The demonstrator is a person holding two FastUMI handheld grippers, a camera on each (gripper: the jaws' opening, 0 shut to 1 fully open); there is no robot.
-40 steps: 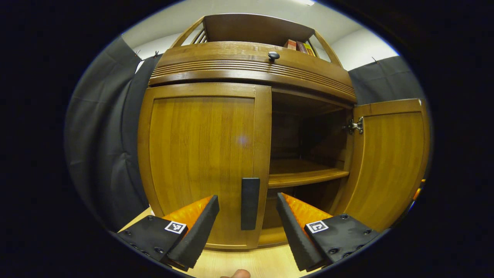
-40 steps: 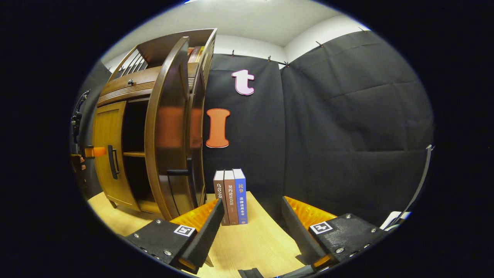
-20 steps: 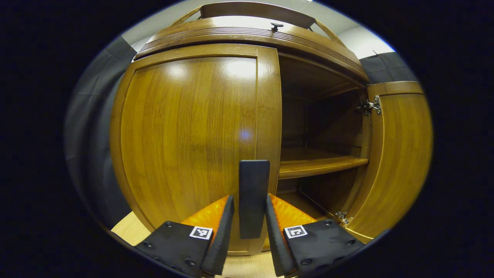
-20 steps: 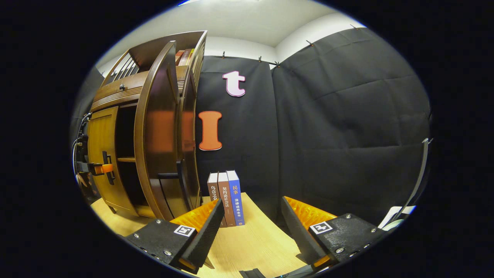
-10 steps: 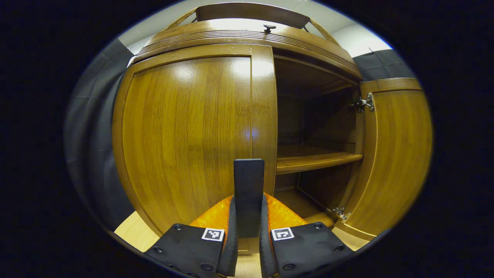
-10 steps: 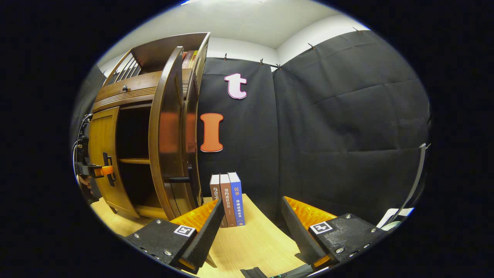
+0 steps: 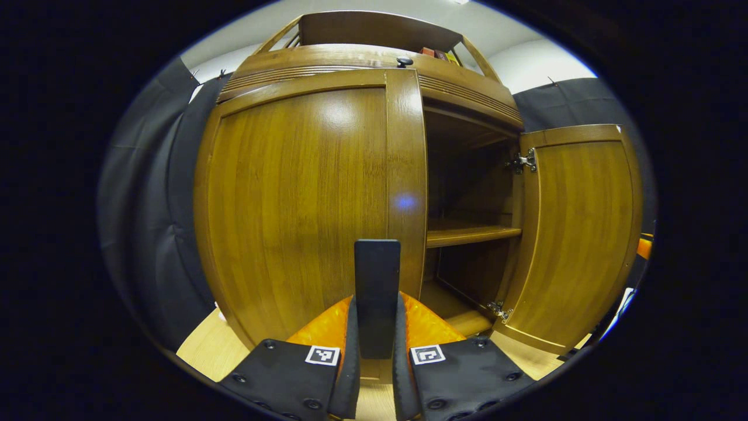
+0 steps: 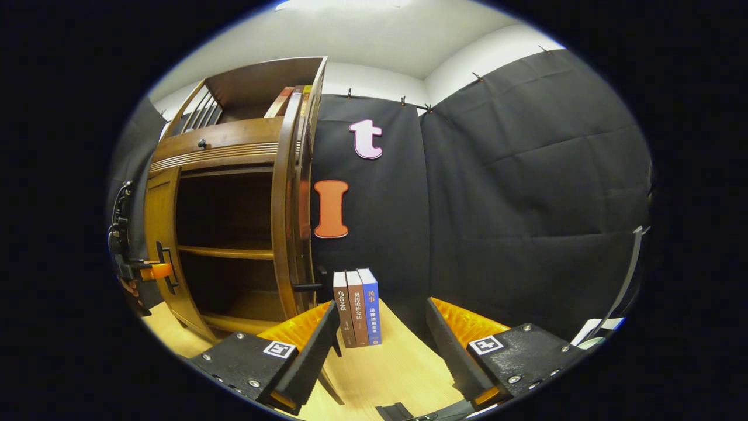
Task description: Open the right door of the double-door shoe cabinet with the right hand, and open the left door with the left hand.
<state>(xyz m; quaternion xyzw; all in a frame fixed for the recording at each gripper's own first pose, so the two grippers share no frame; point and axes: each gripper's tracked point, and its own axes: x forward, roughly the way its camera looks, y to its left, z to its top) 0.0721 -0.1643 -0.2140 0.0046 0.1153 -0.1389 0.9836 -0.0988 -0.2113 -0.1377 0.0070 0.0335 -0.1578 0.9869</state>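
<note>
Black booth cloth flanks the shoe cabinet (image 7: 374,64) in the left gripper view; the left gripper (image 7: 374,351) clamps the left door's upright handle (image 7: 377,292) at 12 o'clock. In the right gripper view the right gripper (image 8: 380,345) gapes empty, right door (image 8: 287,222) swung open at 10 o'clock; book spines (image 8: 357,316) too small to read.

From my right gripper view, the shoe cabinet (image 8: 234,152) stands on the table (image 8: 385,368) at ten o'clock; three books (image 8: 357,307) stand upright just right of its open right door (image 8: 284,216).
</note>
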